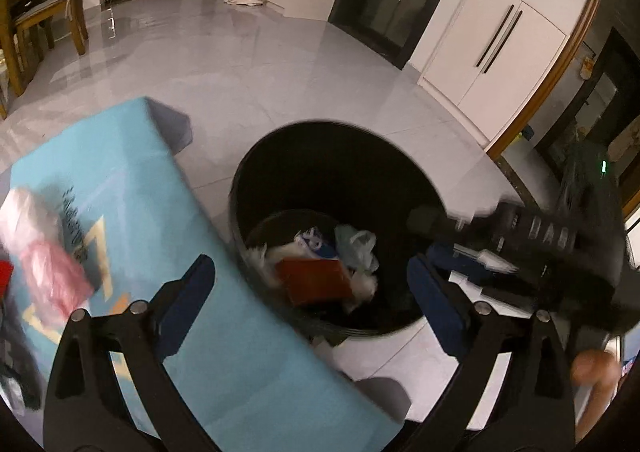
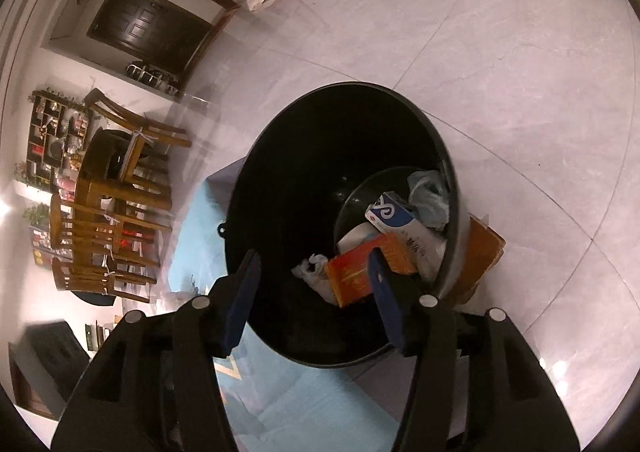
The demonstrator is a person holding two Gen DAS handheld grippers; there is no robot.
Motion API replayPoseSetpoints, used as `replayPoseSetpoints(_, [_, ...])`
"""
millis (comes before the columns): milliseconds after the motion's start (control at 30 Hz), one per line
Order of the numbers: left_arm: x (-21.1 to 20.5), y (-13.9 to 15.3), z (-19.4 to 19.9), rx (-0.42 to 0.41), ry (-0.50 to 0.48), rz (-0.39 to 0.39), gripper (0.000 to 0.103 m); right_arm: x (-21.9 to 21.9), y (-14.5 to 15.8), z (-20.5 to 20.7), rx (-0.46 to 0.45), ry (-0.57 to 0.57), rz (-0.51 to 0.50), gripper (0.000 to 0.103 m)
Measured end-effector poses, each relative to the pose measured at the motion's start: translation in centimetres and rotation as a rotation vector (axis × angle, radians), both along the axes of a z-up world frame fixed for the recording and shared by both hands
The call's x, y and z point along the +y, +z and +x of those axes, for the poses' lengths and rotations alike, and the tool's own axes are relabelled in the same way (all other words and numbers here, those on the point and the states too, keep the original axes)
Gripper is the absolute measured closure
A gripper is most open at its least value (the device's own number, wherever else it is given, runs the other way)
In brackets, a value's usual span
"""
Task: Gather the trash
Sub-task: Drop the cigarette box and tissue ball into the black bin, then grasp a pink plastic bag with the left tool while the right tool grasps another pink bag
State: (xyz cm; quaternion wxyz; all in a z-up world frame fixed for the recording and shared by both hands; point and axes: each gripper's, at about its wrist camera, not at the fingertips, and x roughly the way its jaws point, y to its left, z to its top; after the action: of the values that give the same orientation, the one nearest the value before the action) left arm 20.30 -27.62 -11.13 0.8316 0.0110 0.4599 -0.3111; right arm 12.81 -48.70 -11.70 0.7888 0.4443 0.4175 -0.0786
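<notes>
The black trash bin [image 2: 320, 156] stands upright on the pale tiled floor [image 2: 500, 64], its round mouth facing up, hard against the edge of a table under a light blue cloth [image 1: 132, 180]. At the bin's bottom lie a red-orange box [image 2: 354, 274], a white and blue carton [image 2: 394, 218], a clear crumpled plastic bag [image 2: 428, 192] and white crumpled paper [image 2: 310, 266]. The red-orange box lies flat, its long side running across the bin's floor. A brown cardboard piece [image 2: 484, 252] leans just beside the bin on the side away from the table. On the cloth, well apart from the bin, lies a pink plastic bag [image 1: 44, 252], blurred.

The left gripper [image 1: 308, 284] hangs over the bin's near rim with its jaws spread wide and nothing between them. The right gripper [image 2: 312, 280] hangs over the bin's mouth, jaws about half apart, empty; it shows blurred in the left wrist view beside the bin. Wooden chairs [image 2: 120, 188] stand far beyond the bin.
</notes>
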Motion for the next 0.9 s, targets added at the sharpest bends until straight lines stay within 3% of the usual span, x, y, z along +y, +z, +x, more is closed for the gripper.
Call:
replayPoseSetpoints(267, [6.1,-0.6,-5.3,-0.065,-0.021,0.017,0.006,4.0,1.4,1.2,-0.04,0.14,-0.048,0.047])
replayPoseSetpoints(467, [13.5,1.5,-10.7,-0.164,-0.047,-0.001,0.006,10.5,2.4,2.4,-0.065,0.366,-0.142,0.04])
replayPoseSetpoints(600, [20.0,4.2,-12.9,-0.274,0.023,0.021,0.006,15.5,2.7,2.9,-0.086,0.51,-0.187,0.04])
replayPoseSetpoints(767, [26.9,7.7,-12.4,-0.353,0.139,0.017,0.004,20.9,2.1,4.1,-0.074,0.609,-0.254,0.038])
replayPoseSetpoints(900, [30.8,8.8,-8.2,-0.315,0.246,-0.01,0.004,23.7,2.0,5.3,-0.076,0.634,-0.298,0.036])
